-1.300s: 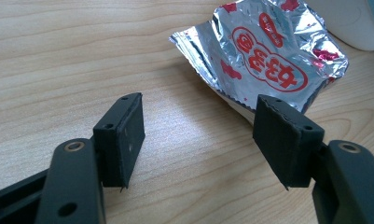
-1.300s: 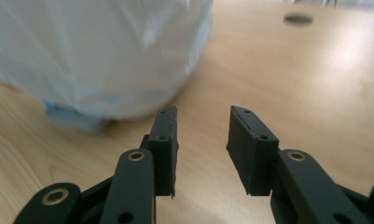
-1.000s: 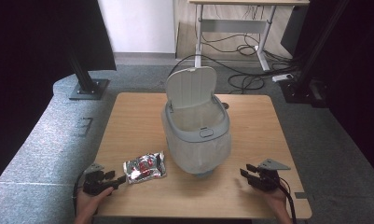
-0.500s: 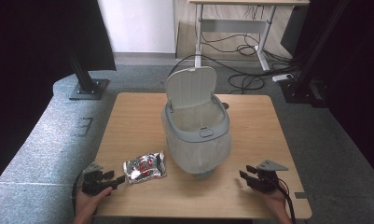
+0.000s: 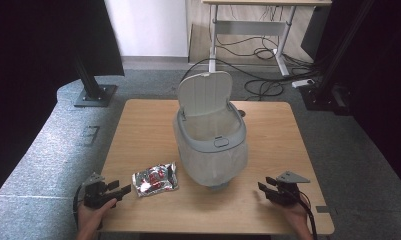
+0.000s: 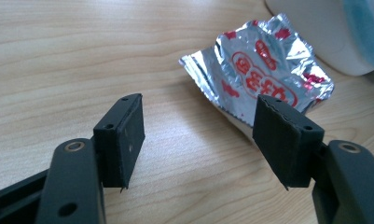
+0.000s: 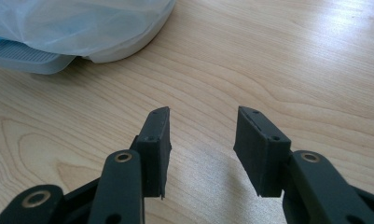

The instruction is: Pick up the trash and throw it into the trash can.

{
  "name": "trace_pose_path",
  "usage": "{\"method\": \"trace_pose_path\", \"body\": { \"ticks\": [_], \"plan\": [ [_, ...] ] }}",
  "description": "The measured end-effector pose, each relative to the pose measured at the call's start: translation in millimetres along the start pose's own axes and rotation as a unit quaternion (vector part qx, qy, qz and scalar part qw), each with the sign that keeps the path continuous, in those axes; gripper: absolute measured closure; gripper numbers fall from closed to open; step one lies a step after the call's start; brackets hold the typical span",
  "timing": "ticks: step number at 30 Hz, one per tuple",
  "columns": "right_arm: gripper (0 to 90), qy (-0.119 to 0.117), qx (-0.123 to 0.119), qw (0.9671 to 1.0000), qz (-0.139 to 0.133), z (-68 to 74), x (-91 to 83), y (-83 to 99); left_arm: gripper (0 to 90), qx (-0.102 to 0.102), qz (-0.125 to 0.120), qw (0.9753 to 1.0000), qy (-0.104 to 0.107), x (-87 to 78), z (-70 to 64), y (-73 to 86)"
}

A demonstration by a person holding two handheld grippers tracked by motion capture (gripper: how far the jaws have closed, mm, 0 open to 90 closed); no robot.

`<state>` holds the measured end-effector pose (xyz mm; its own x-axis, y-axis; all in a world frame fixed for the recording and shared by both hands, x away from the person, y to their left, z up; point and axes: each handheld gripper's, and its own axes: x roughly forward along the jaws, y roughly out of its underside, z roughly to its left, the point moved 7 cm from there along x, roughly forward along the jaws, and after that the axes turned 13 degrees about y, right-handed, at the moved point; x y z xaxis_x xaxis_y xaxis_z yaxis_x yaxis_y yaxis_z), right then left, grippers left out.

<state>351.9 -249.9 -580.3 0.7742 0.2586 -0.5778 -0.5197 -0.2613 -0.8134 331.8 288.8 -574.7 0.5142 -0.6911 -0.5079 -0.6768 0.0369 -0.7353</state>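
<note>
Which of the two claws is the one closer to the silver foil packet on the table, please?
The left claw: its open jaws point at the silver foil packet just beyond them, while the right claw sits across the table, past the white bin.

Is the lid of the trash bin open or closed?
Open. The lid stands up at the back of the bin, and you can see down into the white bag lining it.

Bright even light, dark surroundings
</note>
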Motion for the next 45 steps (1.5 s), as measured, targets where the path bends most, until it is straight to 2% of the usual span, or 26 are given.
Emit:
{"method": "trace_pose_path", "body": {
  "ticks": [8, 21, 26, 29, 32, 33, 37, 39, 40, 43, 45],
  "plan": [
    [54.6, 0.002, 0.0, 1.0, 0.003, 0.4, 1.9, 0.7, 34.1, 0.001, 0.003, 0.9999, 0.013, 10.7, -6.2, -5.3],
    [54.6, 0.004, 0.0, 1.0, 0.0, 0.7, 0.5, -0.4, 35.0, -0.007, 0.027, 0.9996, 0.007, 40.5, -12.6, -7.9],
    [54.6, 0.006, 0.002, 1.0, -0.003, -0.8, -0.7, -0.7, 38.4, 0.004, 0.046, 0.9989, 0.001, 46.8, -15.9, -3.3],
    [54.6, 0.006, 0.002, 1.0, -0.004, -1.0, -1.0, -0.9, 43.9, 0.011, 0.045, 0.9989, -0.002, 48.4, -17.2, -2.6],
    [54.6, 0.007, 0.003, 1.0, -0.004, -0.8, -1.1, -1.1, 53.4, 0.033, 0.047, 0.9983, -0.012, 52.2, -20.1, -1.6],
    [54.6, 0.007, 0.003, 1.0, -0.004, -0.8, -1.1, -1.1, 56.0, 0.033, 0.047, 0.9983, -0.012, 52.2, -20.1, -1.6],
    [54.6, 0.008, 0.003, 1.0, -0.004, -1.1, -1.1, -1.0, 66.8, 0.067, 0.06, 0.9953, -0.035, 57.8, -25.3, -0.7],
    [54.6, 0.009, 0.004, 0.9999, -0.004, -1.4, -1.2, -1.0, 72.7, 0.073, 0.062, 0.9946, -0.04, 58.3, -25.8, -0.6],
    [54.6, 0.01, 0.004, 0.9999, -0.005, -1.6, -1.5, -1.0, 75.1, 0.084, 0.066, 0.9928, -0.054, 59.9, -27.2, -0.7],
    [54.6, 0.01, 0.006, 0.9999, -0.005, -2.0, -2.0, -1.1, 79.8, 0.089, 0.07, 0.9919, -0.058, 60.6, -27.9, -0.7],
    [54.6, 0.011, 0.006, 0.9999, -0.005, -2.3, -2.0, -1.1, 84.8, 0.087, 0.069, 0.9922, -0.057, 60.9, -28.2, -0.6]
  ]
}}
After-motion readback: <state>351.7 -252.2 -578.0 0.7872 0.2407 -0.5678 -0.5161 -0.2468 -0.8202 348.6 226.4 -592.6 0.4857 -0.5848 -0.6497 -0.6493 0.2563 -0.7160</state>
